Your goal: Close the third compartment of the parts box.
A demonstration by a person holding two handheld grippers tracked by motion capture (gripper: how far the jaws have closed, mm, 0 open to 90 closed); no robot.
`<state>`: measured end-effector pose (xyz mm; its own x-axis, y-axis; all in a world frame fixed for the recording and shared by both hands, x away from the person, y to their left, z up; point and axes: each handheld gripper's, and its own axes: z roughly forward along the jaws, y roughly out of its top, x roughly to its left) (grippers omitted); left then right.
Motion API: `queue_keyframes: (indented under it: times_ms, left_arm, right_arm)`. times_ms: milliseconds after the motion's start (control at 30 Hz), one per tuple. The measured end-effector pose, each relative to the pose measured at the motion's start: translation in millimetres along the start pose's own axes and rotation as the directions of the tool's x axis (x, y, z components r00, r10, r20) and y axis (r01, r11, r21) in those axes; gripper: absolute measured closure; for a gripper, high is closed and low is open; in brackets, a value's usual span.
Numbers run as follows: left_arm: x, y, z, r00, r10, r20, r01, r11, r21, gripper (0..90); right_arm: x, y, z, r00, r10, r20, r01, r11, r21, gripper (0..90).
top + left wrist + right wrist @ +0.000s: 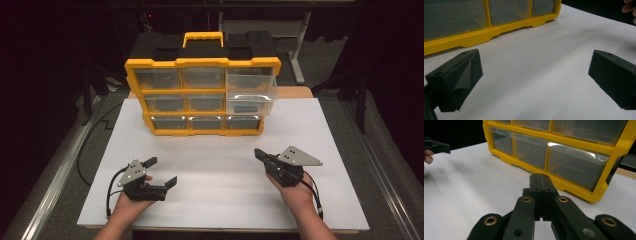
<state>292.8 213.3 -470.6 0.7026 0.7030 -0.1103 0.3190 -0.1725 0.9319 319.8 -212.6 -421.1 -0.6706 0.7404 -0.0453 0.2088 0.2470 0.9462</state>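
Note:
A yellow drawer cabinet (202, 95) with clear drawers stands upright at the back of the white board (220, 200). Its top right drawer (251, 93) is pulled out toward me; I cannot make out its contents. My left gripper (161, 171) rests at the front left of the board, open, with nothing between its jaws; in the left gripper view only bare white board (536, 75) lies between them, with the cabinet's bottom edge (484, 35) beyond. My right gripper (257, 153) hovers at the front right, shut and empty; the right gripper view has it (540, 180) pointing toward the cabinet's lower right drawers (574, 165).
The board lies on a wooden table (295, 92) whose edge shows behind the cabinet. Metal rails (55, 170) run along both sides, and a black cable (87, 140) trails off the left edge. The surroundings are dark.

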Motion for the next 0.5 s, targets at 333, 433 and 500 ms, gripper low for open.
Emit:
queue_keyframes:
  times_ms: [333, 433, 500]
  left_arm:
    - [-0.7, -0.3, -0.1, 1.0, 0.008, 0.002, -0.008, 1.0, 0.004, 0.5]
    - [-0.6, -0.3, -0.1, 1.0, 0.008, 0.002, -0.008, 1.0, 0.004, 0.5]
    - [-0.5, -0.3, -0.1, 1.0, 0.007, 0.003, -0.008, 1.0, 0.004, 0.5]
  right_arm:
    - [2.2, 22.1, 5.5, 0.9998, -0.019, -0.01, 0.019, 0.999, -0.038, 90.0]
    - [3.0, 28.2, 7.5, 0.9996, -0.022, -0.017, 0.022, 0.999, -0.039, 90.0]
    - [3.6, 32.2, 7.9, 0.9994, -0.031, -0.017, 0.03, 0.999, -0.041, 90.0]
